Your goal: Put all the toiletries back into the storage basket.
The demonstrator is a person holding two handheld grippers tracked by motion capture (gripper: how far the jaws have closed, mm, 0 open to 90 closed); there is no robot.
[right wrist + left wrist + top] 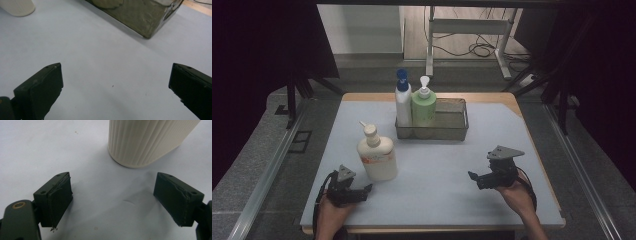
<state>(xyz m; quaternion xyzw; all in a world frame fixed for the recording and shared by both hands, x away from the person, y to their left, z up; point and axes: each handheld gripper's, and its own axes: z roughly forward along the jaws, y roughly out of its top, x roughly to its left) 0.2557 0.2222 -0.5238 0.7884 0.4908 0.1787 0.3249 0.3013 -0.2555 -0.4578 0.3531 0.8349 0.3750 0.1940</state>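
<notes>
A cream pump bottle (377, 156) stands on the pale blue mat, left of centre; its ribbed base (147, 141) fills the top of the left gripper view. My left gripper (364, 190) (113, 197) rests low on the mat just in front of that bottle, jaws wide apart and empty. At the back, a metal mesh basket (452, 125) (140, 15) holds a white bottle with a blue cap (403, 102) and a green pump bottle (424, 105) at its left end. My right gripper (474, 176) (116, 85) sits open at front right, nothing between its jaws.
The mat (437, 170) covers a wooden table whose edge (532, 150) shows at the right. Black curtains and metal rails flank the table. A desk frame and cables (482, 47) stand on the floor beyond.
</notes>
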